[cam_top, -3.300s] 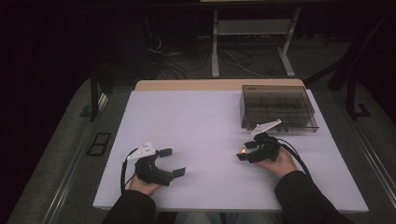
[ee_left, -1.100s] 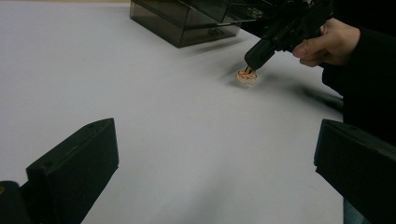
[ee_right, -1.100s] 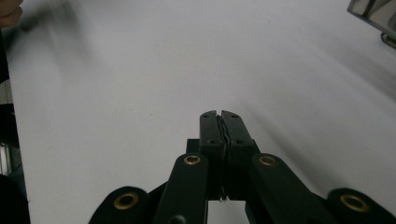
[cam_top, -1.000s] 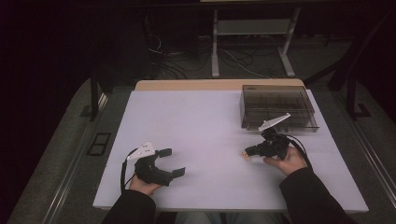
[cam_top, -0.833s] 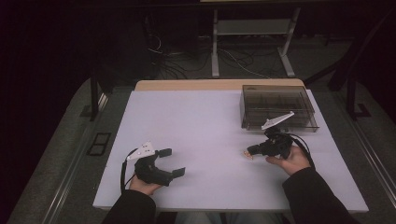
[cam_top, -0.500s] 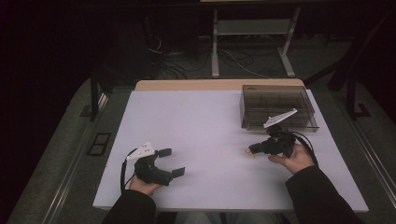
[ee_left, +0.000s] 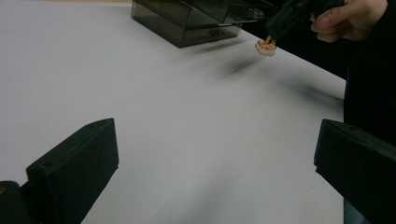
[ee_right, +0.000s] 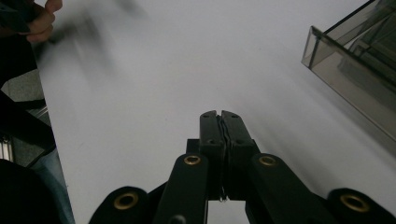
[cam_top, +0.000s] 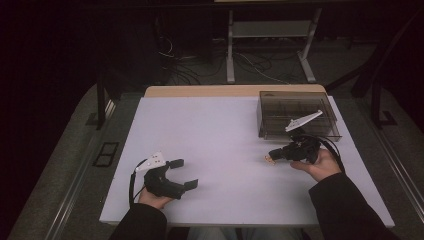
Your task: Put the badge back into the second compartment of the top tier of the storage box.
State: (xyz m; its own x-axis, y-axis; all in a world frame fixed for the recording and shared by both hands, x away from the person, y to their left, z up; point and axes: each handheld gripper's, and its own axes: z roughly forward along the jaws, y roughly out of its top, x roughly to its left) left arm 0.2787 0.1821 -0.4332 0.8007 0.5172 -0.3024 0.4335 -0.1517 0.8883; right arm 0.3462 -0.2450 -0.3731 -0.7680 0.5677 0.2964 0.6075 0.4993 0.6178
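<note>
Place: you're in a lab-style recording room, dim all around.
Table (cam_top: pixel 220 125): plain white top under bright light.
Background: loose cables (cam_top: pixel 200 65) on the floor and a metal stand (cam_top: pixel 270 45).
Container: smoked clear box (cam_top: pixel 295 112) with dividers.

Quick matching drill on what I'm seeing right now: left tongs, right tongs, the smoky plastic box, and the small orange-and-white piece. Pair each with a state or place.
Things:
1. left tongs
2. right tongs
3. smoky plastic box
4. small orange-and-white piece

States or places:
A. pinched at the jaw tips, off the table
B. far right part of the table
C. jaws wide apart, nothing between them
D. jaws closed together

Pairs: 1-C, 2-D, 3-B, 4-A
</note>
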